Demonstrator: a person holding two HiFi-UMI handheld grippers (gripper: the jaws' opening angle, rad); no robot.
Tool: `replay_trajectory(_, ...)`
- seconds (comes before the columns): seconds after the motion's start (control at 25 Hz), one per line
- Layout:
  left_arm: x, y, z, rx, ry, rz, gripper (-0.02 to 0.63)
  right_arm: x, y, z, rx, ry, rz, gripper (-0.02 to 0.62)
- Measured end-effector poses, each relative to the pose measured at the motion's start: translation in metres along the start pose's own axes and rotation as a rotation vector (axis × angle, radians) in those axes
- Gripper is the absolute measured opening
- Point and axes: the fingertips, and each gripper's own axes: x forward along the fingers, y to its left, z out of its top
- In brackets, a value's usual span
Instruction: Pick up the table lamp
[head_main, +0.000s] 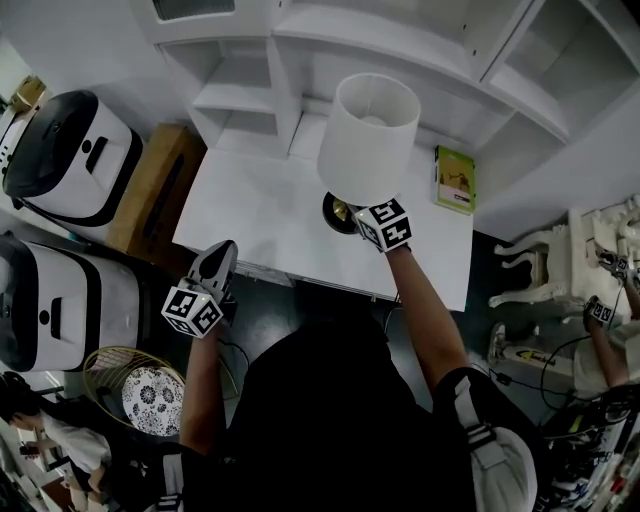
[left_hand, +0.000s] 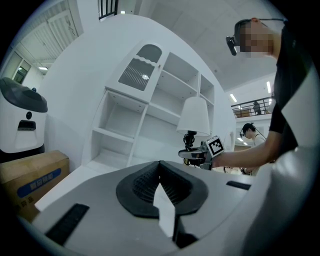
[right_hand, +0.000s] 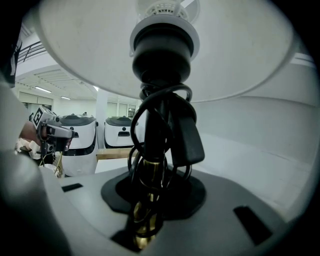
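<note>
Table lamp (head_main: 368, 140) gripped by right tongs (head_main: 355, 216), base (head_main: 332, 211) half-hidden beneath shade (head_main: 372, 100); left tongs (head_main: 224, 250) closed.

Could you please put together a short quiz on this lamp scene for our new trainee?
1. Multiple choice: which part of the table lamp is the right claw closed on? A the shade; B the stem; C the base.
2. True or false: the left claw is shut with nothing in it.
3. Fill in: in the head view, the green book lies to the lamp's right on the white ___.

Key: 1 B. 2 true. 3 desk.
</note>
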Motion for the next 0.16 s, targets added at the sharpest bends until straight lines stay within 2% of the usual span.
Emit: replay_trajectory(0.16,-0.0001,0.0011,0.0012,-0.002,-0.004,0.003,0.011,-0.0014,-0.0038,-0.0033,-0.002,0.007,-0.006,0.098)
